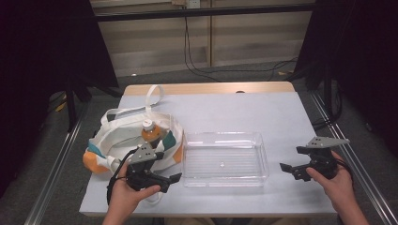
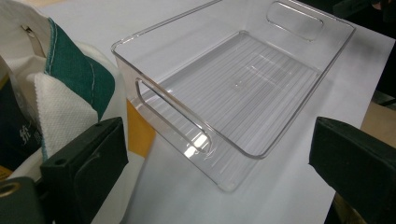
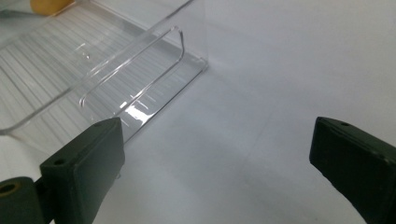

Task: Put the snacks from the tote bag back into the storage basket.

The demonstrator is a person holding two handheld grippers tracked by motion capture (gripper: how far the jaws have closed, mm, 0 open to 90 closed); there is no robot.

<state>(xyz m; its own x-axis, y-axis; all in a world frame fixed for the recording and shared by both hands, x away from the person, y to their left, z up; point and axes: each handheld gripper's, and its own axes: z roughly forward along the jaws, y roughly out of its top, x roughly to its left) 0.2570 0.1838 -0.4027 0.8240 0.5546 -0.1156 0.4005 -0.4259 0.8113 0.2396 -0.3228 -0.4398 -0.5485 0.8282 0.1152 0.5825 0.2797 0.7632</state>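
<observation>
1. Bottle (image 1: pixel 149 131) stands in the bag (image 1: pixel 117 140), nine o'clock of the empty tray (image 1: pixel 225 176) on the desk (image 1: pixel 281 117).
2. Left gripper (image 1: pixel 173 183) and right gripper (image 1: pixel 288 161): both released, nothing moved yet, I'd say.

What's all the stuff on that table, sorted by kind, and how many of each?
Cloth tote bag: 1
Bottle with an orange drink, standing in the bag: 1
Clear plastic bin, nothing in it: 1
Hand-held grippers, left gripper and right gripper, both open: 2
Total: 5
</observation>
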